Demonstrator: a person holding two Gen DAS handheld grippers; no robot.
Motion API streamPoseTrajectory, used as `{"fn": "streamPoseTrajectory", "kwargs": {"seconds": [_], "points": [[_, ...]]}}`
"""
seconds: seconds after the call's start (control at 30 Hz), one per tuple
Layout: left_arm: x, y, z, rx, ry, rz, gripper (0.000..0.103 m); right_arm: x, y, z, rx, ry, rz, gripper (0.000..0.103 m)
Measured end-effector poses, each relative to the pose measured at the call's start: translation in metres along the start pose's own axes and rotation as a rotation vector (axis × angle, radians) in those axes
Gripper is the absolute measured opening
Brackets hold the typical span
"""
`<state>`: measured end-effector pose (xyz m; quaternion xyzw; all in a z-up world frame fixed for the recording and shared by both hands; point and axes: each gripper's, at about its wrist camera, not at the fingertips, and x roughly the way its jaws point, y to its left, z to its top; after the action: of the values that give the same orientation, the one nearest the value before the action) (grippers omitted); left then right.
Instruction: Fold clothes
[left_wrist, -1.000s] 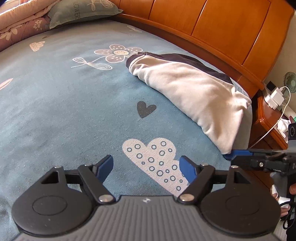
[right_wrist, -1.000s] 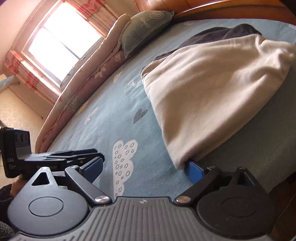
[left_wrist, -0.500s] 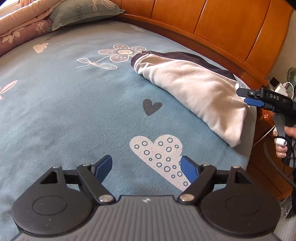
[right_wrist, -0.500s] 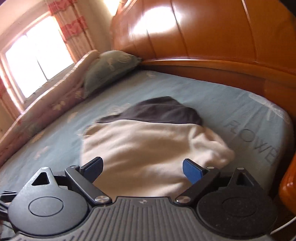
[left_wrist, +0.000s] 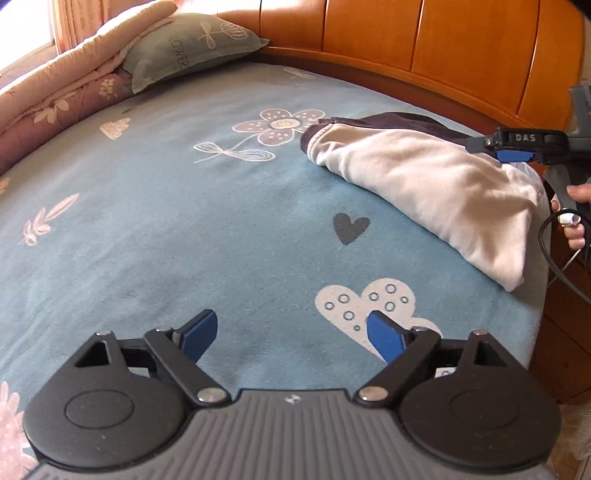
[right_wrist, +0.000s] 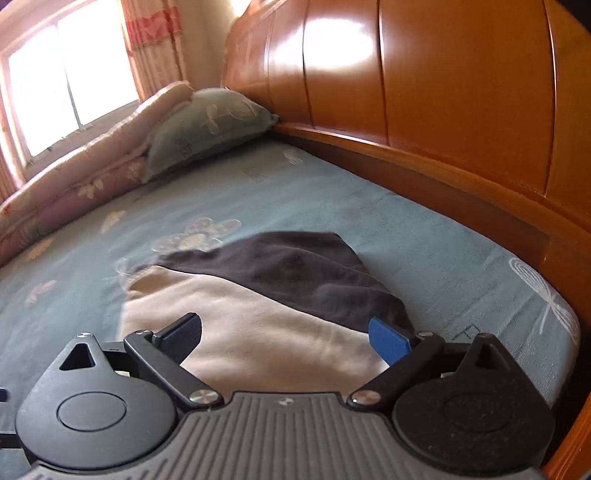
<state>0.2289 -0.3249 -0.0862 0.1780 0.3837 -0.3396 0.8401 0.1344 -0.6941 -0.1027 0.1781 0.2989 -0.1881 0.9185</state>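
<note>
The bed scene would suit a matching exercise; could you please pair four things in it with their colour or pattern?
Things:
1. garment
2. pillow
3. headboard
4. sheet

Descriptions:
A. glossy orange-brown wood
B. cream with a dark brown part
C. blue with printed hearts and flowers
D. grey-green with a line-drawn flower

Pairs: 1-B, 2-D, 3-A, 4-C

The left gripper and the right gripper are both open and hold nothing.
</note>
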Motion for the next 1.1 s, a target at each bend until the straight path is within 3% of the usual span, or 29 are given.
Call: {"fn": "streamPoseTrajectory", "kwargs": {"seconds": [0.07, 0.27, 0.4, 0.57, 0.67, 0.77, 0.97, 1.1], "points": [[-0.002, 0.004, -0.001, 0.007, -0.009, 0.021, 0.089, 0.01, -0.004, 0.004, 0.026, 0.025, -0.033, 0.098], [0.004, 0.013, -0.003, -0.021, -0.009, 0.035, 0.089, -0.008, 0.055, 0.007, -0.181, -0.01, 0.105, 0.101], [0.001, 0.017, -0.008, -0.015, -0.005, 0.032, 0.089, 0.024, 0.062, -0.021, -0.246, 0.138, 0.102, 0.103], [0.001, 0.02, -0.011, -0.009, 0.01, 0.032, 0.089, -0.003, 0.071, -0.006, -0.209, 0.092, 0.125, 0.103], [-0.001, 0.017, -0.011, -0.008, 0.011, 0.031, 0.089, -0.01, 0.087, 0.0, -0.243, 0.078, 0.188, 0.103], [-0.006, 0.013, -0.012, 0.009, 0.0, 0.021, 0.089, 0.007, 0.095, -0.009, -0.269, 0.154, 0.164, 0.103], [-0.005, 0.006, -0.013, 0.064, -0.006, 0.052, 0.09, 0.013, 0.095, -0.021, -0.262, 0.181, 0.121, 0.103], [-0.006, 0.0, -0.014, 0.088, -0.055, 0.061, 0.094, 0.016, 0.095, -0.021, -0.262, 0.187, 0.117, 0.103]]}}
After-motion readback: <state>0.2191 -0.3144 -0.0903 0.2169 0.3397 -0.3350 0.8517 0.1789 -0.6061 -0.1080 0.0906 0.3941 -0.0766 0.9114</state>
